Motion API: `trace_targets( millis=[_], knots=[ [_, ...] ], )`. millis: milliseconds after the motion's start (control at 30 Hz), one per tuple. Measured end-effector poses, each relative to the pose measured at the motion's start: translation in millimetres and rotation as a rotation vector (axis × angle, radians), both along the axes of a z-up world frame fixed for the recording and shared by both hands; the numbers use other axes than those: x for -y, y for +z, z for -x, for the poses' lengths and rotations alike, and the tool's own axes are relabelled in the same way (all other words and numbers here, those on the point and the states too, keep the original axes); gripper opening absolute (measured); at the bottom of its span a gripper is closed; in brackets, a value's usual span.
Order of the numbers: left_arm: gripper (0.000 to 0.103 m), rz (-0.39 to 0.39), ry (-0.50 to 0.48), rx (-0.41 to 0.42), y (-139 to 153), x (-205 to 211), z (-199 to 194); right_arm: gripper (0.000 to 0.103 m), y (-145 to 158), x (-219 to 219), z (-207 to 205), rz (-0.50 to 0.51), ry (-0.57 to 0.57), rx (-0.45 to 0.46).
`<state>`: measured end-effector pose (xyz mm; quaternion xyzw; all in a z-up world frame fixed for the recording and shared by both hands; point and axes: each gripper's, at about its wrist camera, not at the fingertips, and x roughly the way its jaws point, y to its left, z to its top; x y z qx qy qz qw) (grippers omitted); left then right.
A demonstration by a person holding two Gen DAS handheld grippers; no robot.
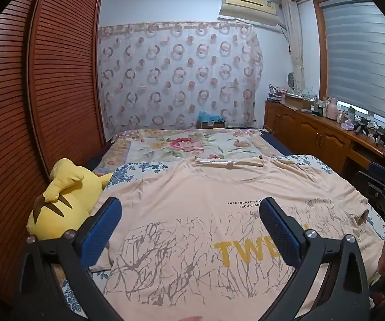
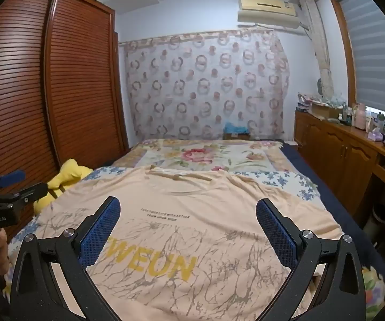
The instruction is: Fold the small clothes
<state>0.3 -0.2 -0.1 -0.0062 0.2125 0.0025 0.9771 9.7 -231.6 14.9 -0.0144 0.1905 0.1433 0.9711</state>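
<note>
T-shirt [image 1: 192, 214] flat on bed, beneath both spread tools [image 1: 189, 214] [image 2: 188, 214].

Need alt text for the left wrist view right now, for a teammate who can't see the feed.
A peach T-shirt with yellow lettering lies spread flat, print up, on a floral bed, framed by the open left hand-held gripper, which holds nothing. A yellow plush toy sits at the shirt's left; the right hand-held gripper shows at the right edge.

A T-shirt [image 1: 192, 214] lies spread on the bed [image 1: 165, 147], plush toy [image 1: 61, 200] at its left, wardrobe [image 1: 45, 93] beyond, cabinet [image 1: 312, 131] right.
</note>
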Motion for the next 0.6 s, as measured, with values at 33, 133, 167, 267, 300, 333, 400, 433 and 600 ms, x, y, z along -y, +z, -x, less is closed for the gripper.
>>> trace_targets(
  millis=[33,133,167,267,300,333,400,433,600],
  knots=[
    [0.103,0.000,0.001,-0.001,0.0,0.0,-0.1,0.103,0.0,0.1,0.0,-0.003,-0.001,0.002],
    [0.103,0.002,0.002,0.002,-0.1,-0.1,0.1,0.103,0.0,0.5,0.1,-0.014,-0.002,0.006],
    [0.103,0.005,-0.001,-0.002,-0.1,-0.1,-0.2,0.103,-0.2,0.0,-0.1,-0.013,-0.002,0.004],
    [0.103,0.007,-0.001,0.000,0.0,-0.3,0.1,0.103,-0.6,-1.2,-0.5,-0.016,-0.004,0.000],
    [0.103,0.008,-0.001,0.000,0.0,-0.4,0.1,0.103,-0.3,-0.1,-0.6,-0.020,-0.001,-0.002],
    [0.103,0.008,-0.002,0.001,0.0,-0.5,0.1,0.103,-0.3,-0.1,-0.5,-0.020,-0.001,-0.002],
    [0.103,0.009,-0.001,0.000,0.0,-0.4,0.0,0.103,-0.4,0.1,-0.7,-0.022,-0.002,-0.003],
    [0.103,0.009,-0.001,0.000,-0.1,-0.5,0.0,0.103,-0.5,0.2,-0.6,-0.023,-0.001,-0.002],
    [0.103,0.009,-0.001,0.000,-0.1,-0.5,-0.1,0.103,-0.7,0.2,-0.6,-0.024,-0.001,-0.002]
  ],
)
